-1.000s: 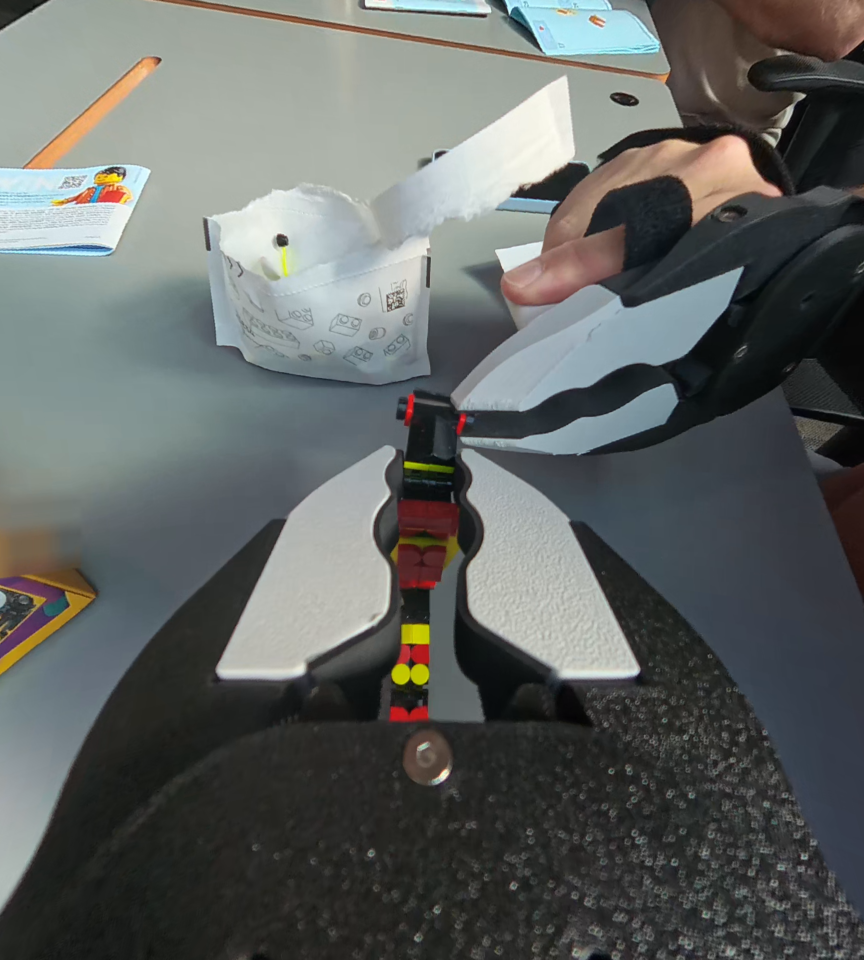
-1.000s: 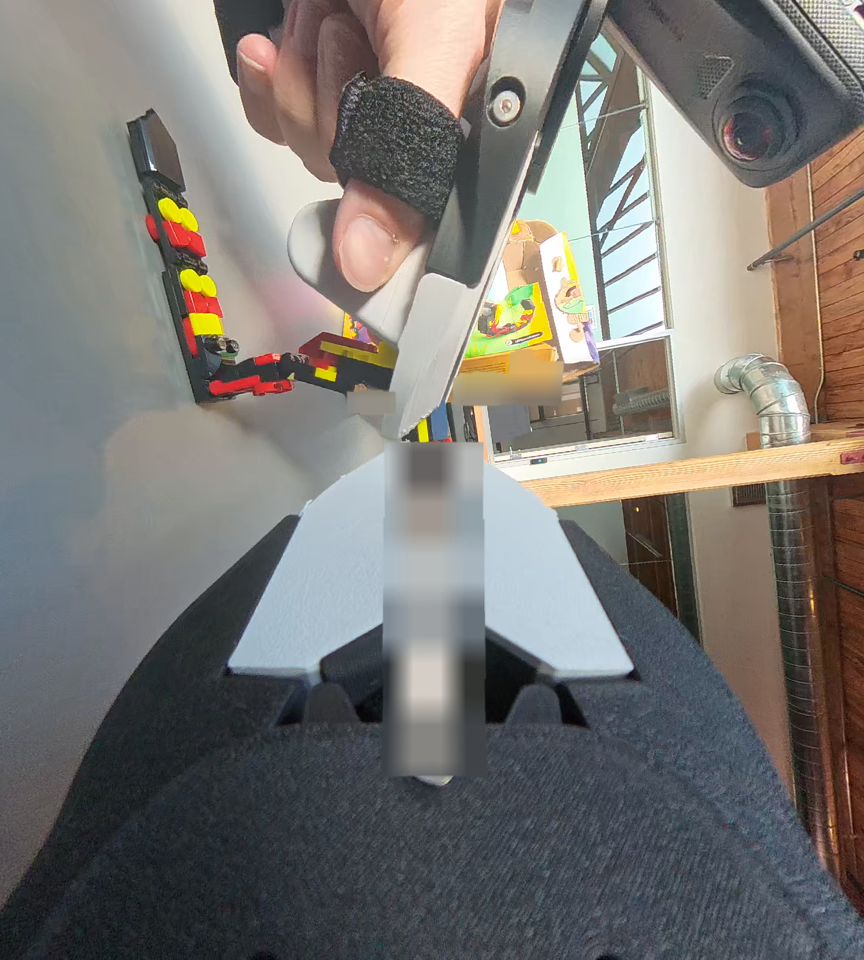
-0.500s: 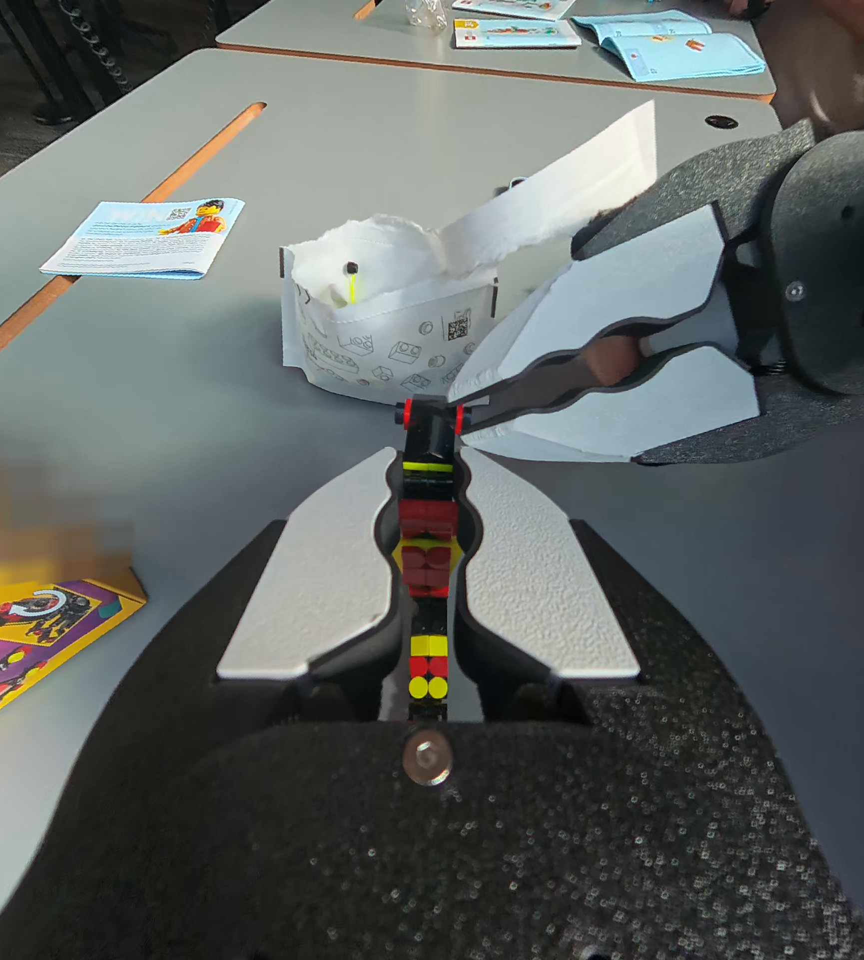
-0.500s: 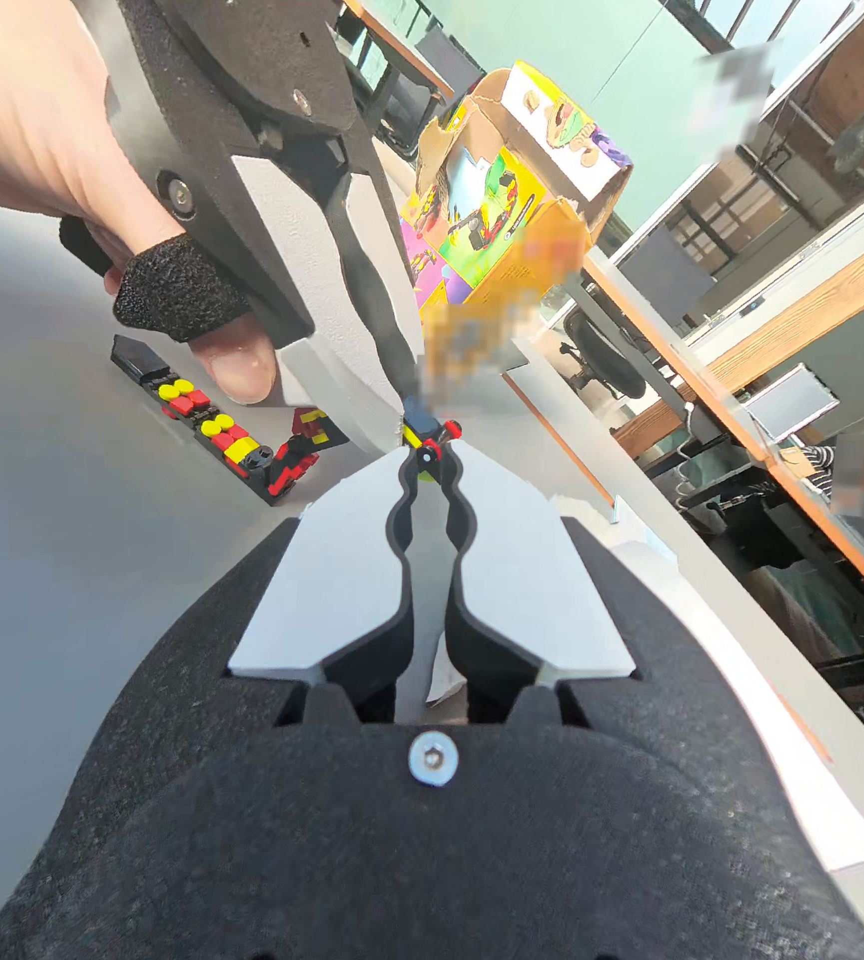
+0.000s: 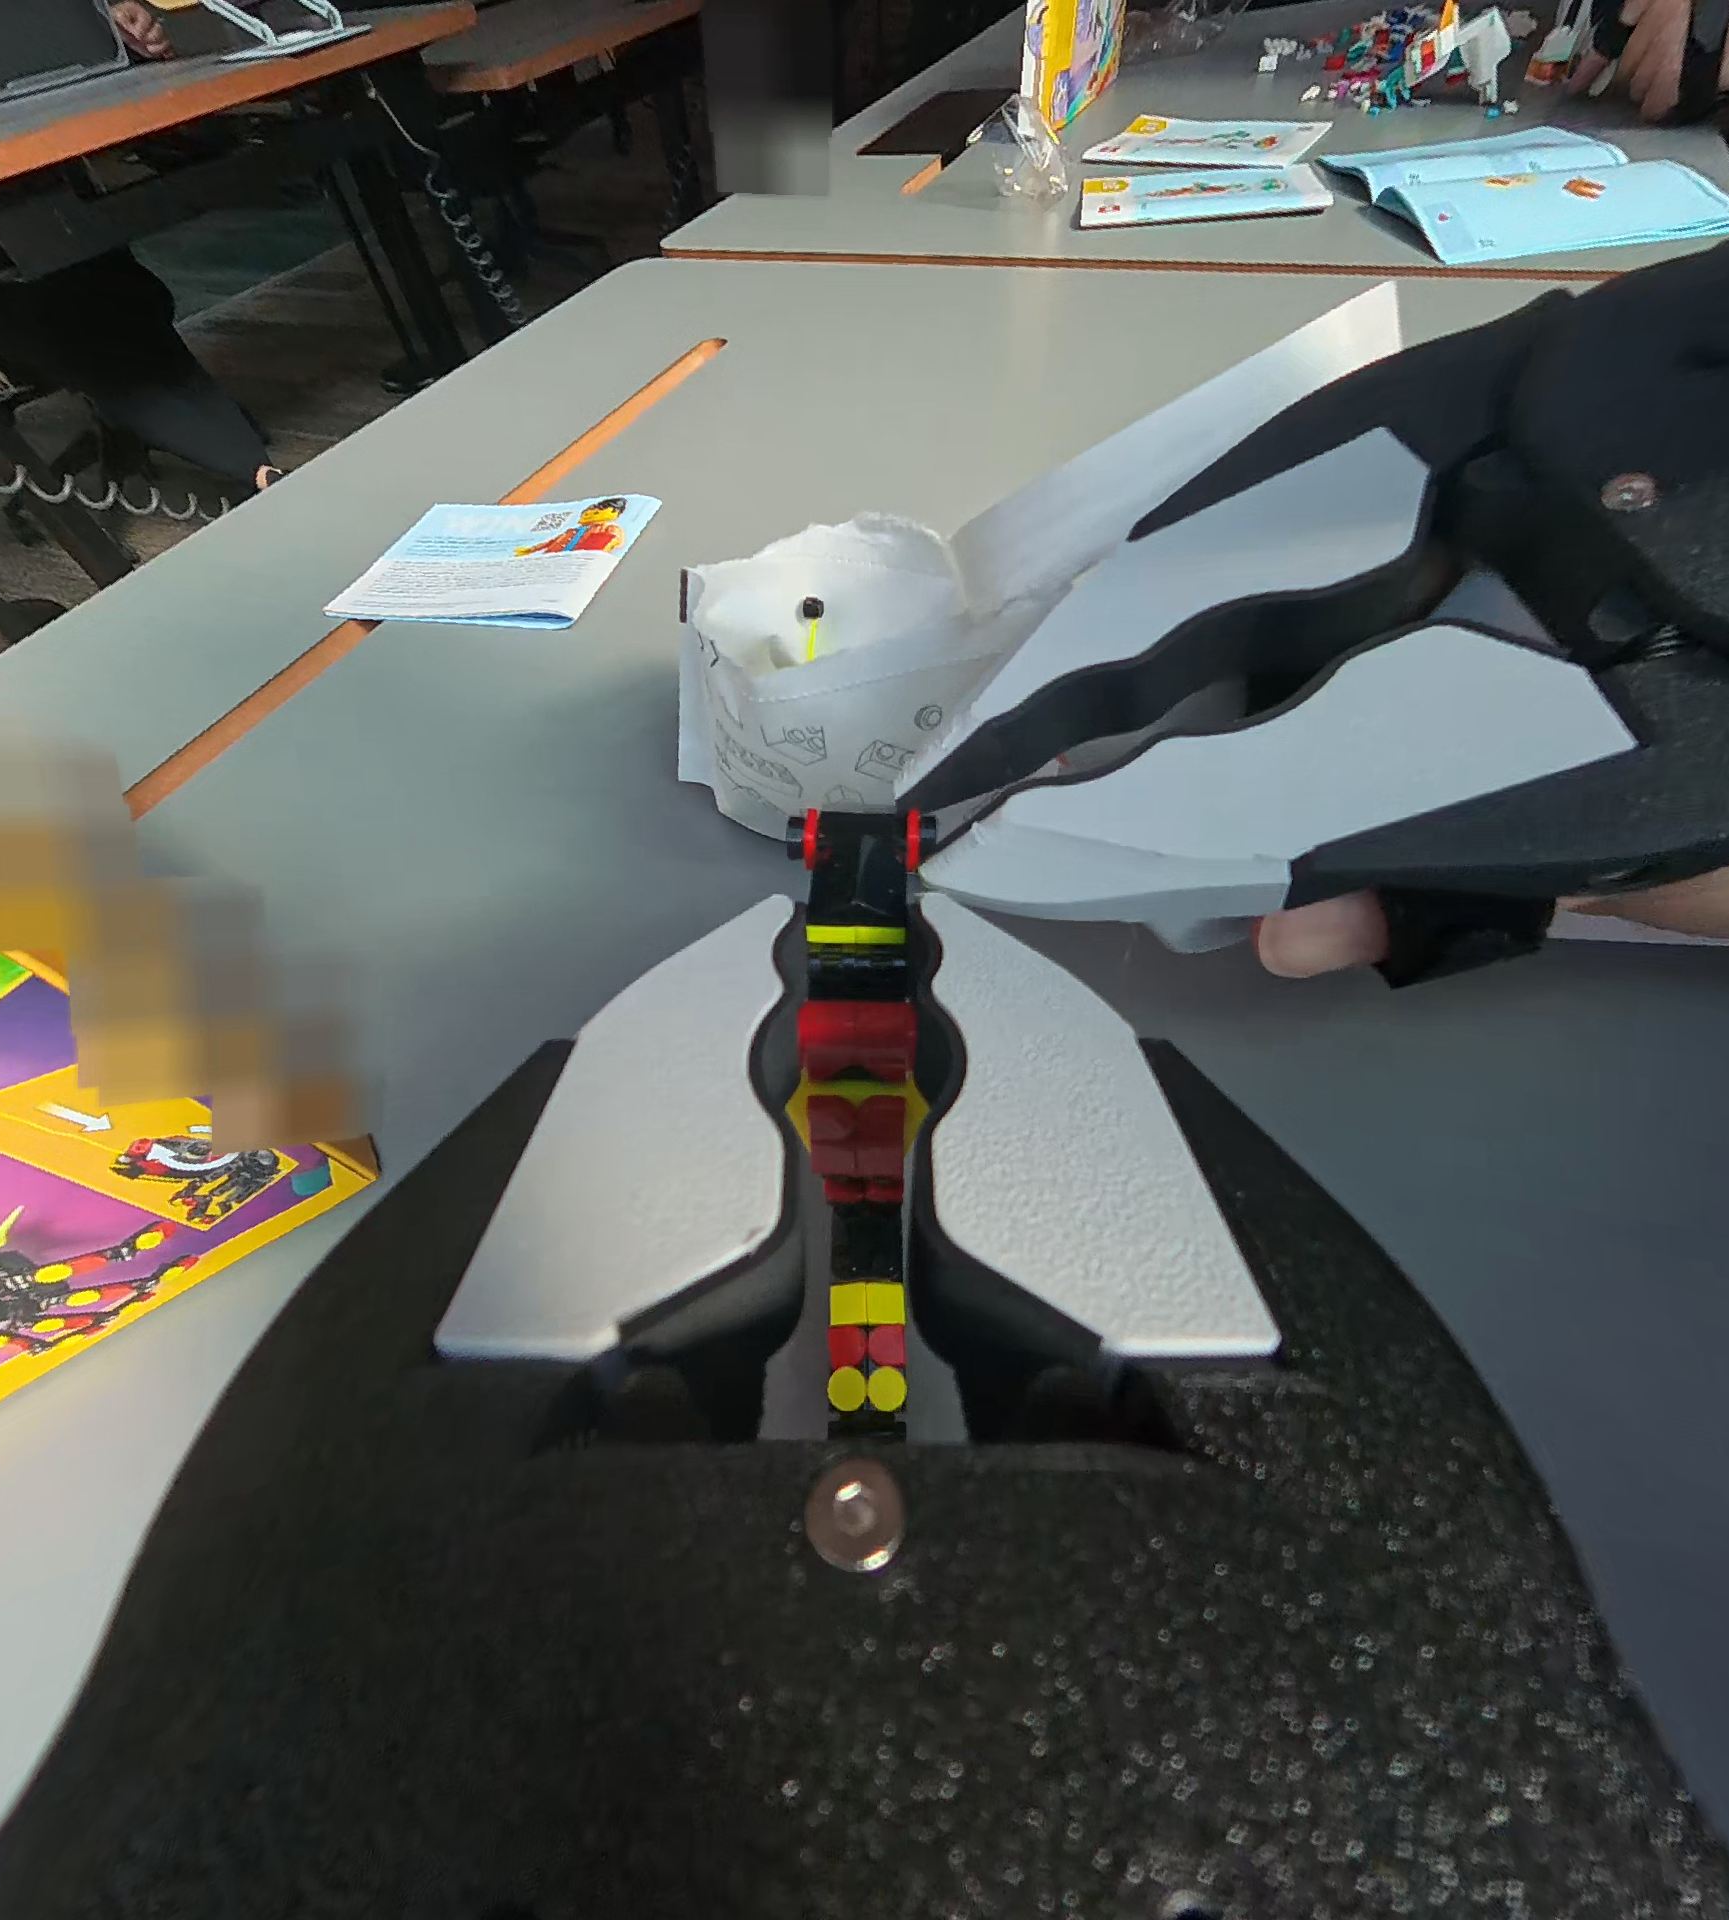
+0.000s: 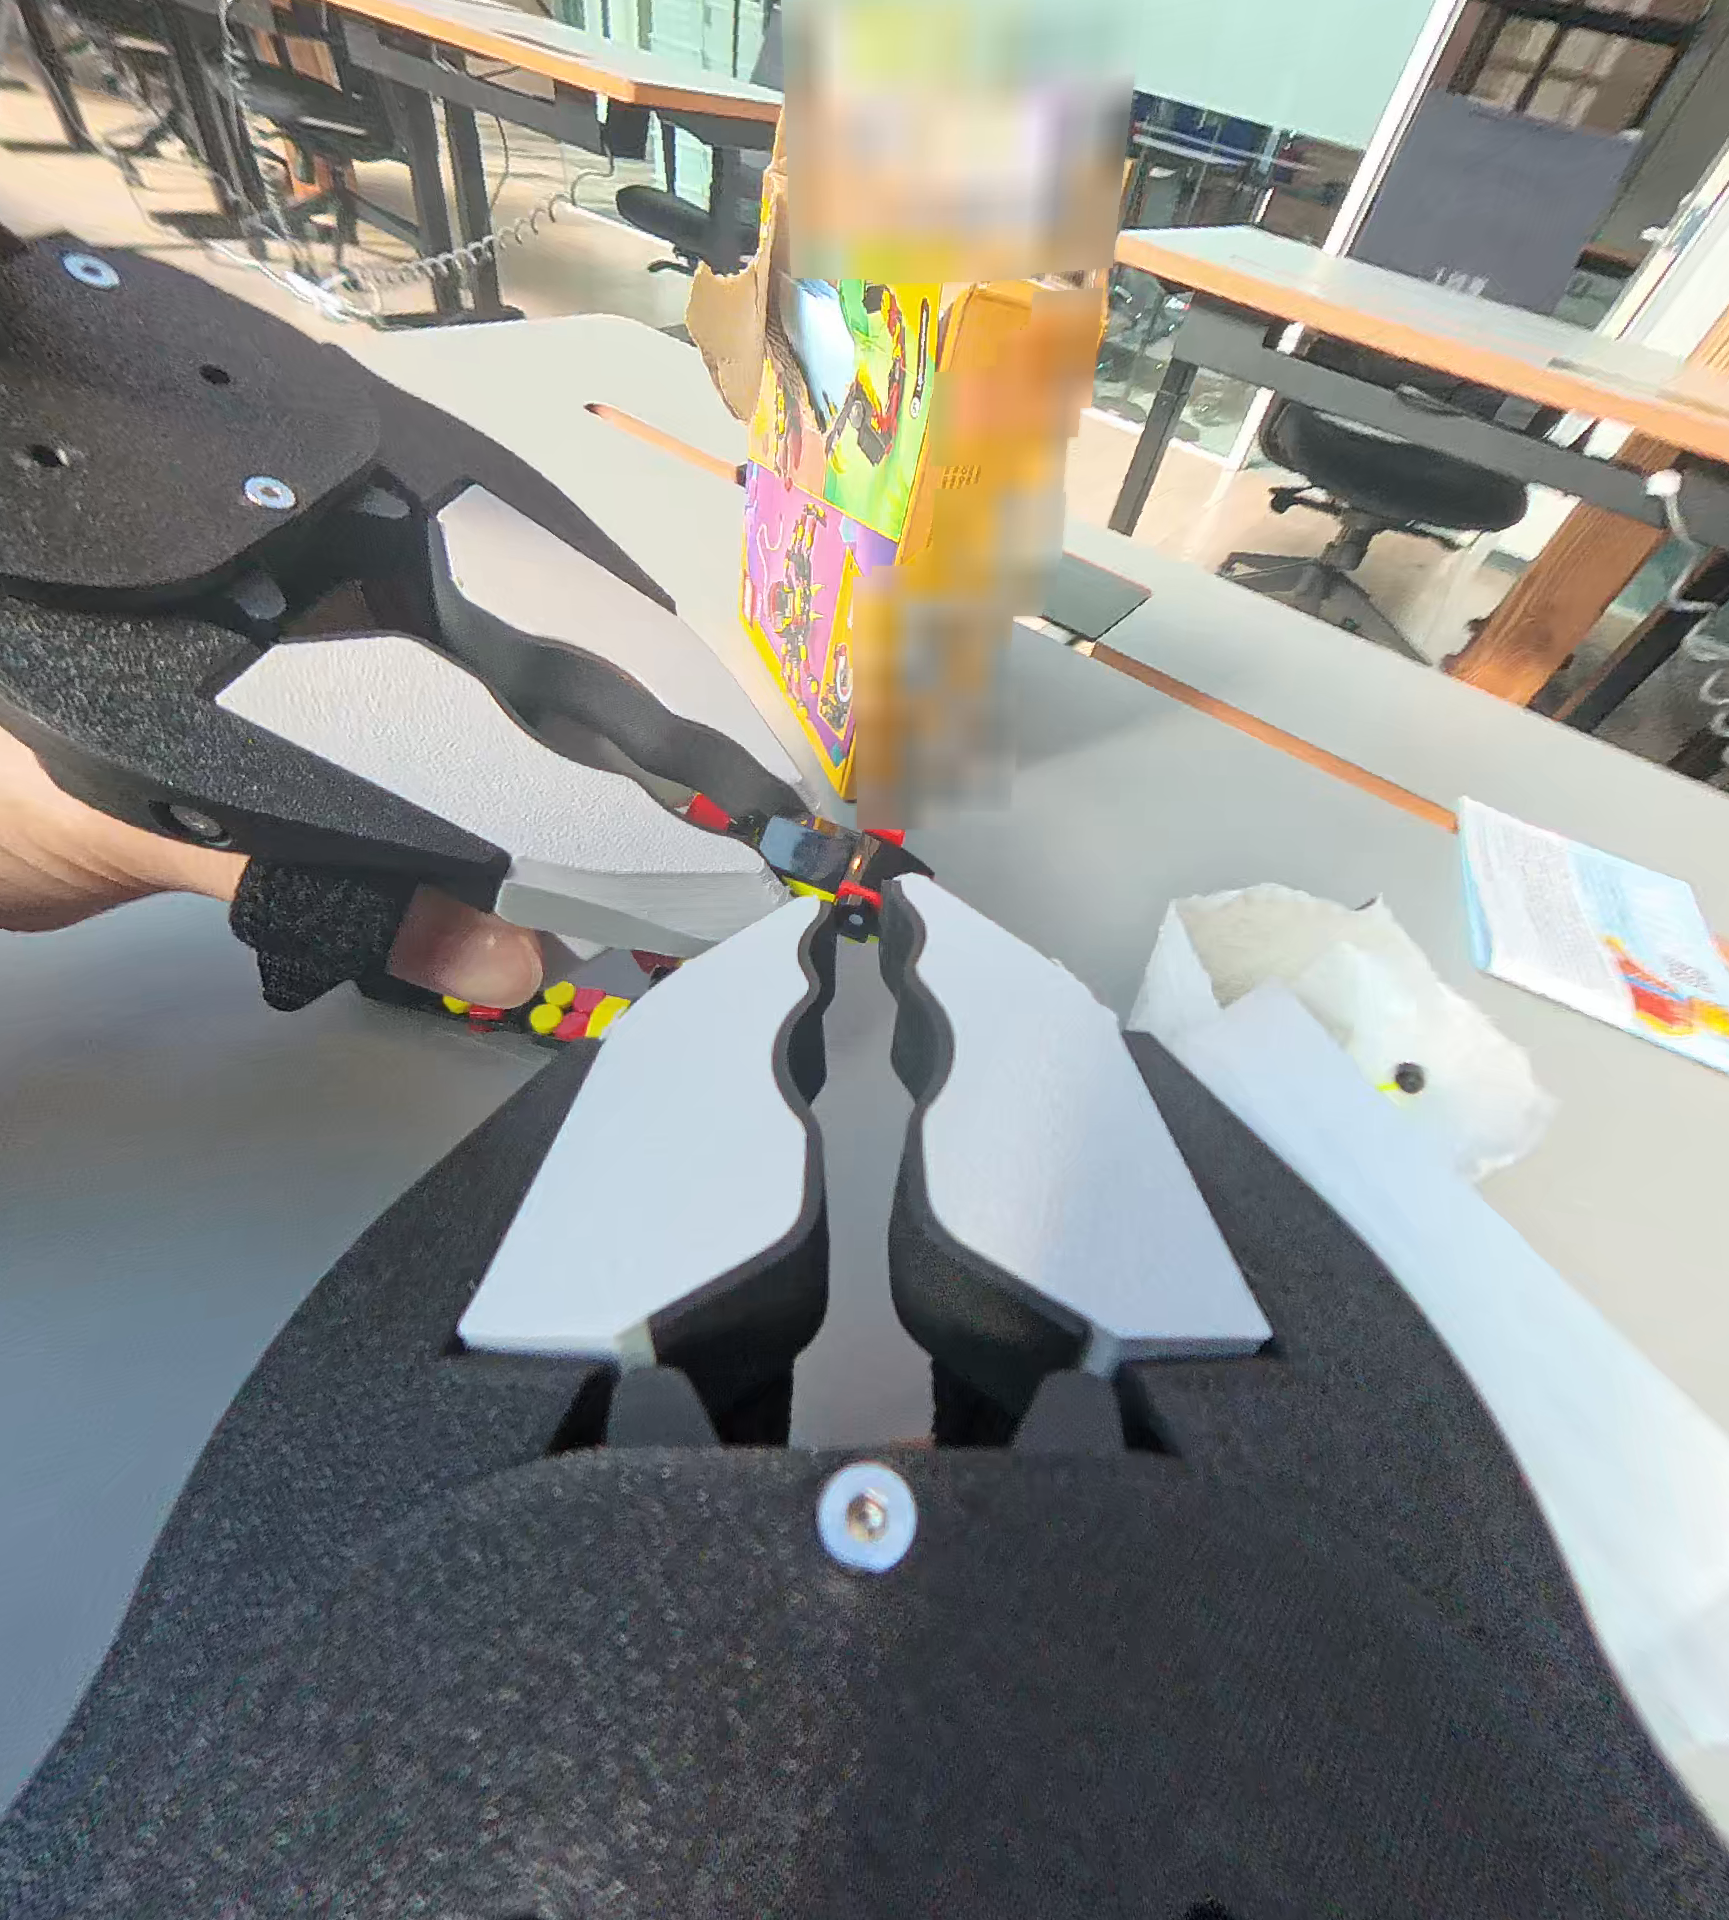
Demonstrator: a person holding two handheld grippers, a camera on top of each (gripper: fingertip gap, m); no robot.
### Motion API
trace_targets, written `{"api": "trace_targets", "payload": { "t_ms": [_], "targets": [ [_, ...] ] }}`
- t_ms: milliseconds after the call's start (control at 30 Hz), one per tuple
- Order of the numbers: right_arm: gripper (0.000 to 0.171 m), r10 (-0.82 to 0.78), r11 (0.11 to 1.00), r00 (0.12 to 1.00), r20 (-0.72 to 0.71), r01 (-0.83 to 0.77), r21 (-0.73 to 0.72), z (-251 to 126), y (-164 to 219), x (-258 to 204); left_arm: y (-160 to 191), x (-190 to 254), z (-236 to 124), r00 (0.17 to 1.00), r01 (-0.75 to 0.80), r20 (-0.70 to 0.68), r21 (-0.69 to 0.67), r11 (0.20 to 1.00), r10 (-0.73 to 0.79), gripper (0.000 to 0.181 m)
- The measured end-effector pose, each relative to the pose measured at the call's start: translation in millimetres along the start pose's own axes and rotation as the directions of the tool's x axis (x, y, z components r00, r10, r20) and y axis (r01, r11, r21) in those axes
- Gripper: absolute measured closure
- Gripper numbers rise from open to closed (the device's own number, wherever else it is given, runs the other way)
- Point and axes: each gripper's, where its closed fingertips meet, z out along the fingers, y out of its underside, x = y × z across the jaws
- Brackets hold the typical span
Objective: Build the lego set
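Left tongs (image 5: pixel 860 914): pressed onto a long black, red and yellow brick model (image 5: pixel 860 1081), which lies lengthwise between the fingers, its black end with red pins jutting past the tips. Right tongs (image 6: pixel 855 914): nearly together, tips pinching the small red pin at that same black end, meeting the left tongs tip to tip above the grey worktop (image 5: pixel 486 831). Just beyond the tips: torn white paper bag (image 5: pixel 818 675). Farther left: blue leaflet (image 5: pixel 496 561). Near left: purple-and-yellow box (image 5: pixel 60 1247).
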Motion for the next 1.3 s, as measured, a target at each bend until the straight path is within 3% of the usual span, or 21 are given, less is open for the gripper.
{"api": "trace_targets", "payload": {
  "t_ms": [100,200,333,633,867,967,1167,1300],
  "targets": [
    [0.164,0.191,0.981,0.975,0.116,-0.193,0.013,0,1,-2,3,0,1,1.000,-0.002,-0.003,0.000,1.000,0.002,0.165],
    [0.164,0.227,0.972,0.964,0.136,-0.233,0.029,-1,0,-1,2,1,2,1.000,0.009,-0.010,0.014,1.000,-0.009,0.165],
    [0.164,0.019,1.000,1.000,0.023,-0.019,0.022,-2,2,1,1,1,4,1.000,-0.004,0.005,0.017,1.000,0.004,0.164],
    [0.164,-0.234,0.972,0.966,-0.109,0.235,0.001,-1,2,4,1,0,6,1.000,0.014,0.005,0.022,1.000,-0.014,0.164],
    [0.164,-0.284,0.958,0.949,-0.136,0.287,-0.003,-1,2,5,0,-1,6,1.000,0.029,-0.006,0.033,0.999,-0.028,0.164],
    [0.164,-0.376,0.925,0.909,-0.181,0.380,-0.014,-2,2,5,0,0,6,0.999,0.045,-0.028,0.037,0.998,-0.044,0.164],
    [0.163,-0.180,0.983,0.983,-0.044,0.181,0.016,-2,3,1,2,5,2,0.995,0.033,-0.099,0.034,0.999,-0.029,0.164],
    [0.161,-0.402,0.914,0.912,-0.079,0.405,0.027,-11,0,-10,3,5,-11,0.970,0.102,-0.225,0.010,0.995,-0.097,0.164]
  ]
}}
